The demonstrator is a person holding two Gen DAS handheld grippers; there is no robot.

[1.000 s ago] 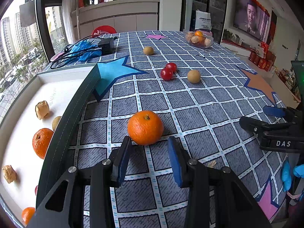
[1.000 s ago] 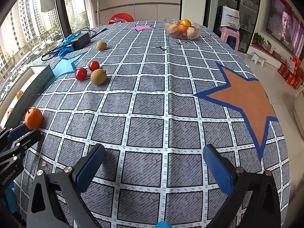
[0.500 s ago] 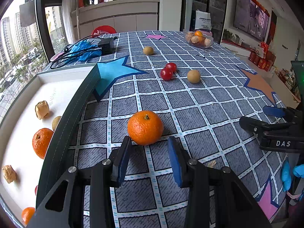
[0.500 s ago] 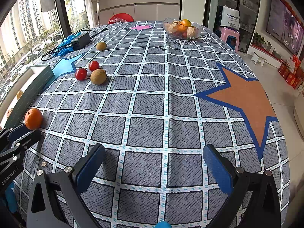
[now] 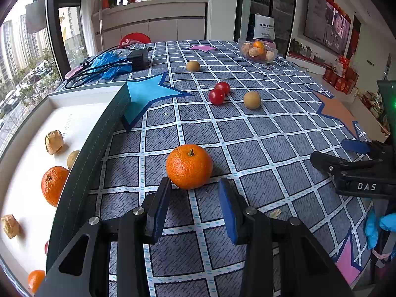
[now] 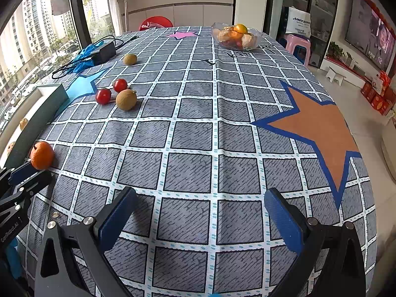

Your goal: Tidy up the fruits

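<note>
Table (image 6: 193, 133): covered with a grey checked cloth bearing star patches.
Tray (image 5: 81, 163): dark-rimmed, white inside, at the table's left edge; held two oranges, a small round brown fruit, husked pieces.
Loose on the cloth, far side: two tomatoes (image 5: 219, 92) touching, a brown fruit (image 5: 252, 100) just beside them, a second brown fruit (image 5: 192, 66) farther back.
Glass bowl (image 6: 236, 38) of fruit at the far edge; black adapter (image 5: 139, 58) with cables and blue gloves at far left.
Orange (image 5: 189, 166): on the cloth, near the tray rim, stem up, just ahead of the left gripper (image 5: 194, 198); fingers (image 5: 158, 208) partly open, holding nothing, tips at the orange's near side, contact unclear.
Right gripper (image 6: 198, 212): fingers spread wide, empty, over bare cloth, well apart from any fruit.
Left view only: tray contents, a blue-gloved hand (image 5: 376, 225) on the right gripper.
Right view only: pink stool (image 6: 298, 44) beyond the table.
</note>
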